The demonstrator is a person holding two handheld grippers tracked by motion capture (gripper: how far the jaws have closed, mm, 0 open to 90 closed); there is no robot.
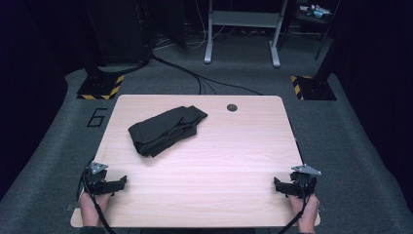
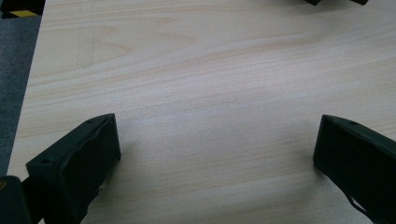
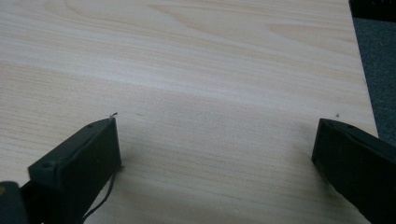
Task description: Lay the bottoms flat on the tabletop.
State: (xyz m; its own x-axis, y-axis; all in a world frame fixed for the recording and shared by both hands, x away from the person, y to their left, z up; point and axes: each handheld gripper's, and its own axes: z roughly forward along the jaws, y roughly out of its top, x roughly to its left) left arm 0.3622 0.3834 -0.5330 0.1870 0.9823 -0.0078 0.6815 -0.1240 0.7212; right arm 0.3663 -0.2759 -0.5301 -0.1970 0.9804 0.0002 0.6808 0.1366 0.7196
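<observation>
A folded dark cloth (image 1: 164, 129) lies on the light wooden table (image 1: 234, 146), left of centre toward the far side. My left gripper (image 1: 119, 183) rests near the front left corner, held by a hand, far from the cloth. In the left gripper view its jaws stand wide apart over bare wood, the left gripper (image 2: 217, 135) open and empty. My right gripper (image 1: 278, 184) sits near the front right corner in the other hand. The right gripper (image 3: 215, 135) is likewise open, with nothing between its black fingers (image 3: 84, 158).
A small round dark hole (image 1: 232, 107) marks the table's far edge right of centre. Grey carpet surrounds the table, with a painted "6" (image 1: 97, 117) at the left, cables (image 1: 195, 78) behind, and stand bases with yellow-black stripes (image 1: 102, 87) at both far corners.
</observation>
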